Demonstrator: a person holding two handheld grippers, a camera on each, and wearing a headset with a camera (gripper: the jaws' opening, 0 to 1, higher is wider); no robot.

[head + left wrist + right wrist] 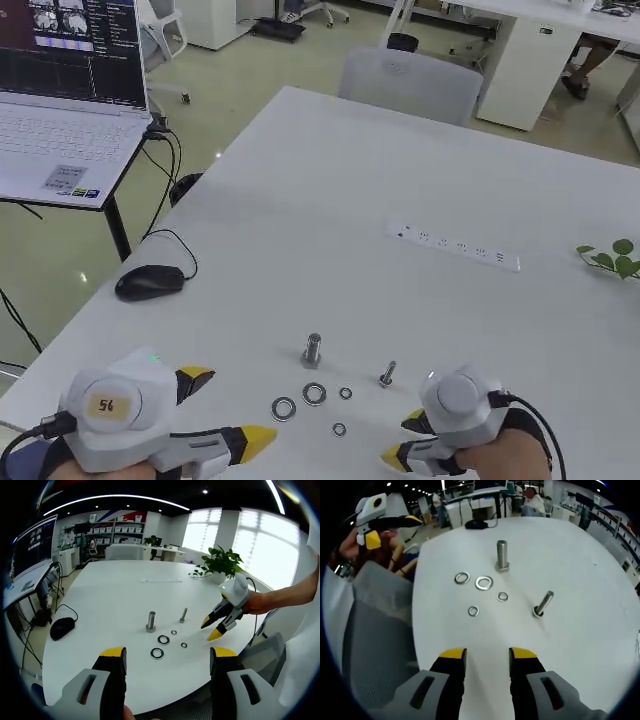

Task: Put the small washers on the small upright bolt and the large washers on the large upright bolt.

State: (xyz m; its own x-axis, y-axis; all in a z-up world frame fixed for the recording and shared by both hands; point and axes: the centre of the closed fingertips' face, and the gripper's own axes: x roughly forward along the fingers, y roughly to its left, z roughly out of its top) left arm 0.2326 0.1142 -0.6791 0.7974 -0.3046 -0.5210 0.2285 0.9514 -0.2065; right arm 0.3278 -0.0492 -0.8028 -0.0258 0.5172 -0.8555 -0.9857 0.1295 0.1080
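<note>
Washers (484, 583) flat on table (580, 580), ahead of left fingers (112, 656) wide apart and right fingers (453, 656) narrowly apart, both empty

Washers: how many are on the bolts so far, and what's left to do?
Nothing looks done: the large bolt and small bolt stand bare. Two large washers and two small washers lie flat on the table in front of them. Nothing is in hand; the left gripper and right gripper are both open and empty. All four washers are left to place.
</note>
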